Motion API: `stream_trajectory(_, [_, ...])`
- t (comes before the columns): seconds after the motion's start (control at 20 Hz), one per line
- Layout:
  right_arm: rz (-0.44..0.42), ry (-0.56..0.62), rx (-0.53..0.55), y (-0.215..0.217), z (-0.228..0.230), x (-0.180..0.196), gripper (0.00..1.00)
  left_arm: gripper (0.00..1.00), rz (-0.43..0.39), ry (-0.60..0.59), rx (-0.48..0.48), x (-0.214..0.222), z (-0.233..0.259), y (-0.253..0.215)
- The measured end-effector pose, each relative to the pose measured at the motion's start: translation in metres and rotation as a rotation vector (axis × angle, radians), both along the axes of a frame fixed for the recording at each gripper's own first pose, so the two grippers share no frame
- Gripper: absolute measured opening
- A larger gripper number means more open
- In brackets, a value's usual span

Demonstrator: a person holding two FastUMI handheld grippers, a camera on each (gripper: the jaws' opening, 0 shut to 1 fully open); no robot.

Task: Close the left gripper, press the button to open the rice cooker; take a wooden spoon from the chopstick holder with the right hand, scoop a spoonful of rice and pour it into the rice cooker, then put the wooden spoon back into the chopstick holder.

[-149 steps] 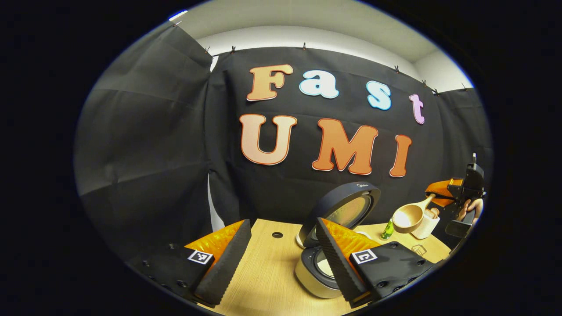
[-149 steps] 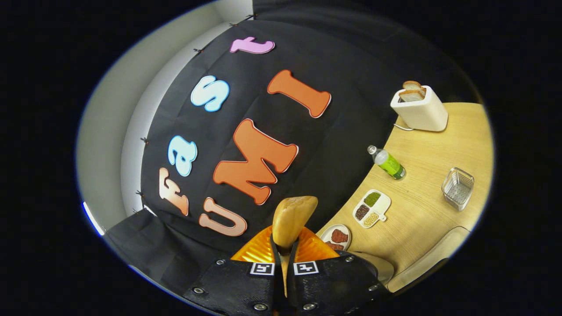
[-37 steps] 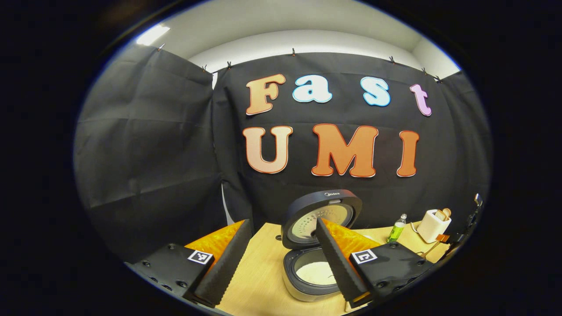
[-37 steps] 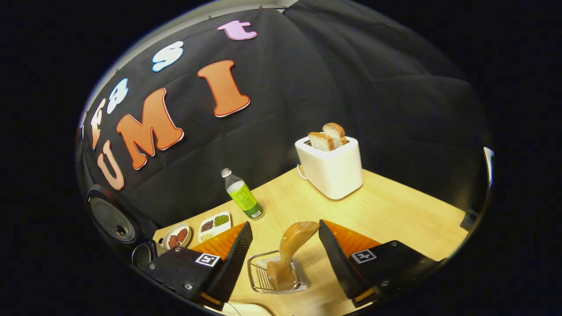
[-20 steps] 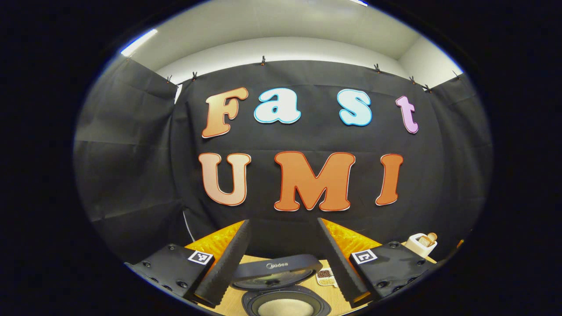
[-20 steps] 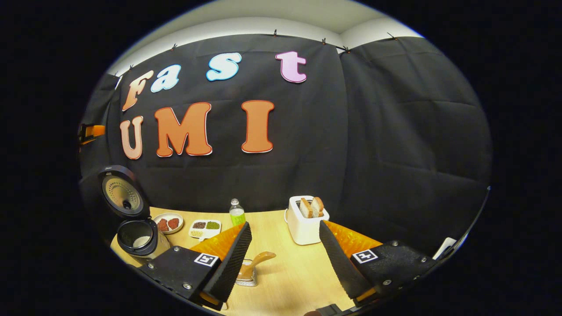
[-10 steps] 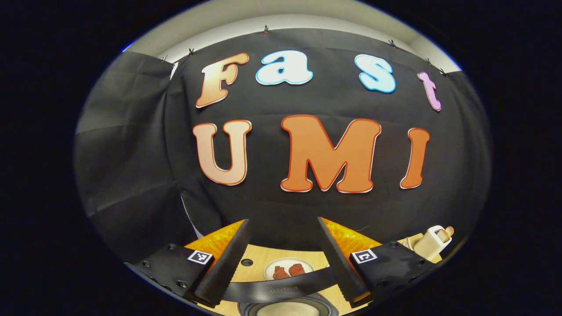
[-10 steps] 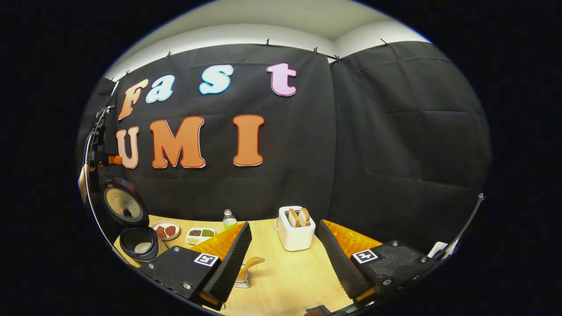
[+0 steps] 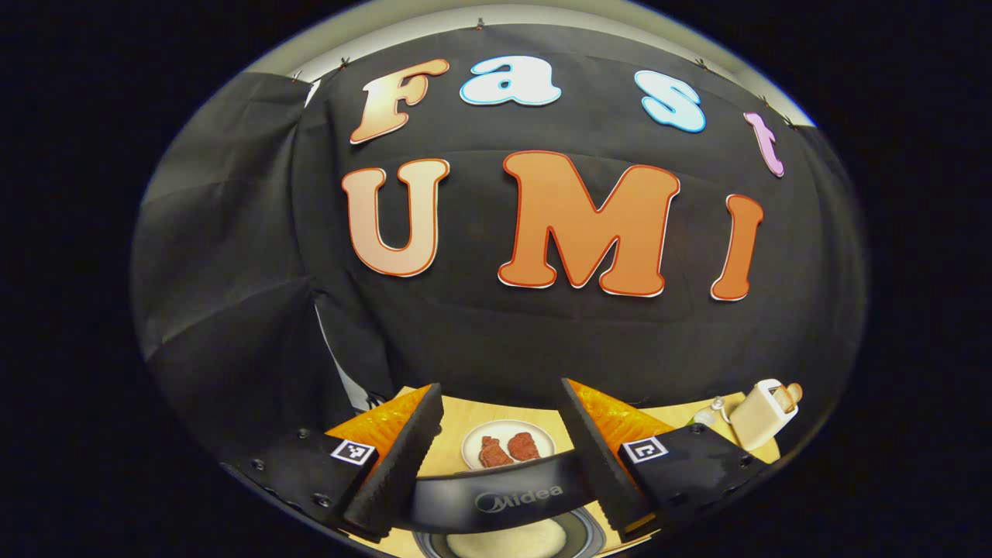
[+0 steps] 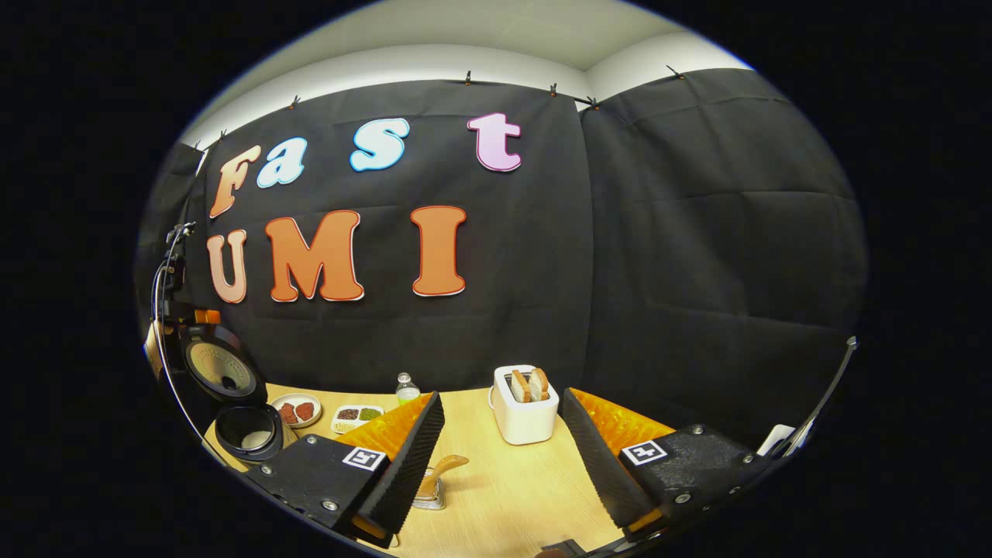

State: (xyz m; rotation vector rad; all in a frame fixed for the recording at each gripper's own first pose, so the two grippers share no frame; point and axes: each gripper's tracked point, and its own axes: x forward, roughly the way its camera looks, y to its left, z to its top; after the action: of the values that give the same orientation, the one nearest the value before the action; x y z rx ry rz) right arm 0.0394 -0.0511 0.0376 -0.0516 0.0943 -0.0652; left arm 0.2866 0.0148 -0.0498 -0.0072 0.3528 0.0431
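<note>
The rice cooker (image 10: 248,430) stands open at the table's left, its lid (image 10: 221,364) upright and white rice in the pot (image 9: 504,540). My left gripper (image 9: 500,387) is open and hovers just over the lid's top edge (image 9: 504,496), which crosses between its fingers. It appears as the left gripper (image 10: 203,316) above the lid in the right gripper view. The wooden spoon (image 10: 448,465) stands in the wire chopstick holder (image 10: 428,497), partly behind my finger. My right gripper (image 10: 502,395) is open and empty, back from the holder.
A plate with red pieces (image 9: 508,446) lies behind the cooker, with a divided dish of grains (image 10: 356,416) beside it. A green bottle (image 10: 404,387) and a white toaster (image 10: 525,403) holding bread stand near the back wall. Bare tabletop (image 10: 511,496) lies in front of the toaster.
My left gripper has moved forward and lower over the cooker's lid. My right gripper let go of the spoon in the holder about two seconds ago, drew back and now holds nearly still.
</note>
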Motion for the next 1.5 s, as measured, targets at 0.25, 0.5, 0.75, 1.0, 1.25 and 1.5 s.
stream_trajectory(0.25, [0.049,-0.01,0.002,0.005,0.003,0.002,0.95,1.0,-0.033,0.01,-0.008,-0.057,-0.028,-0.022])
stream_trajectory(0.5, [0.095,0.014,0.006,0.007,-0.004,0.001,0.95,1.0,-0.052,0.011,-0.018,-0.113,-0.079,-0.038])
stream_trajectory(0.75, [0.124,0.037,-0.011,0.007,-0.013,-0.008,0.95,1.0,-0.017,0.009,0.028,-0.147,-0.134,-0.041])
stream_trajectory(1.0, [0.115,0.059,-0.028,-0.006,-0.023,-0.015,0.95,0.94,0.015,-0.062,0.085,-0.156,-0.15,-0.044])
stream_trajectory(1.25, [0.106,0.072,-0.005,-0.011,-0.029,-0.016,0.95,1.0,0.034,-0.052,0.096,-0.16,-0.174,-0.043])
stream_trajectory(1.5, [0.081,0.086,0.001,-0.021,-0.034,-0.013,0.95,0.94,0.022,-0.116,0.099,-0.165,-0.178,-0.044])
